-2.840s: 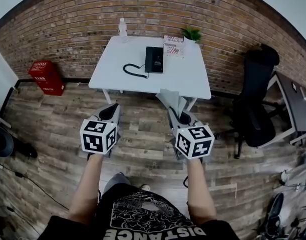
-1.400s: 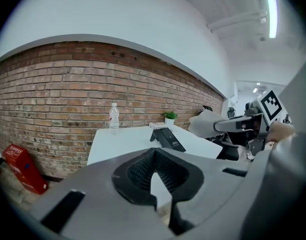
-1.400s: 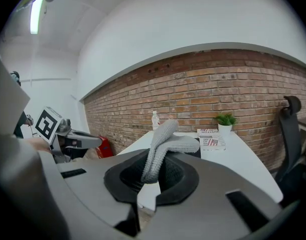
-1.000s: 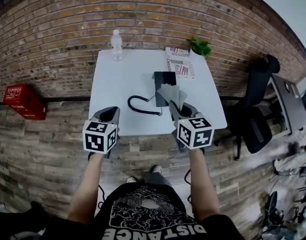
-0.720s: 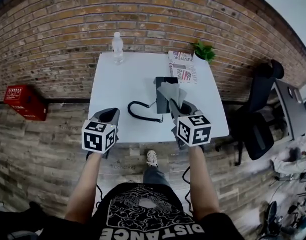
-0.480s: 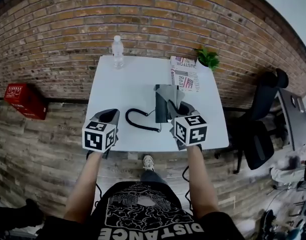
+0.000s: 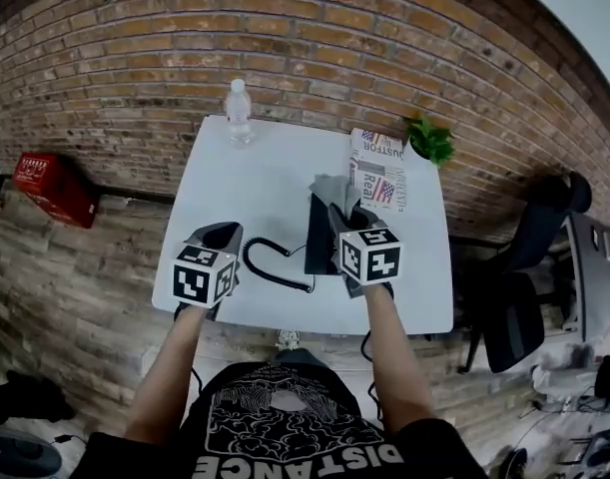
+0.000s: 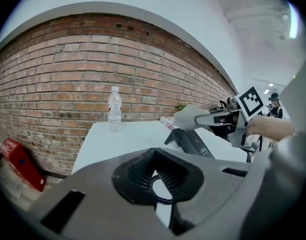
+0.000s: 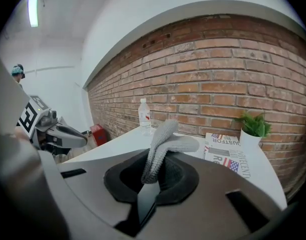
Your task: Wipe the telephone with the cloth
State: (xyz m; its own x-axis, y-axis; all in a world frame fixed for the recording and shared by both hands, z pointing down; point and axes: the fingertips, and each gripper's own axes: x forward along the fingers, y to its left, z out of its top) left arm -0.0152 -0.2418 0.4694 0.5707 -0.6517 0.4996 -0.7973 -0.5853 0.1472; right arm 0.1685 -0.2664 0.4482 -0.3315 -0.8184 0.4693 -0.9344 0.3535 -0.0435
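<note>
Black tee (image 7: 285,429) w/ white print; grey left tool (image 7: 218,231), right tool (image 7: 338,214), b&w marker cubes (image 7: 205,276) (image 7: 370,256)

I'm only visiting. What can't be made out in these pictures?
Head view: the grey knitted cloth in the right claw covers part of the black desk telephone; its keys do not show, and contact is unclear.
Right gripper view: the claw's own body hides the telephone.
Left gripper view: the left claw's body hides most of the black coiled cord.
Head view: the folded newspaper's fine print is too small.
</note>
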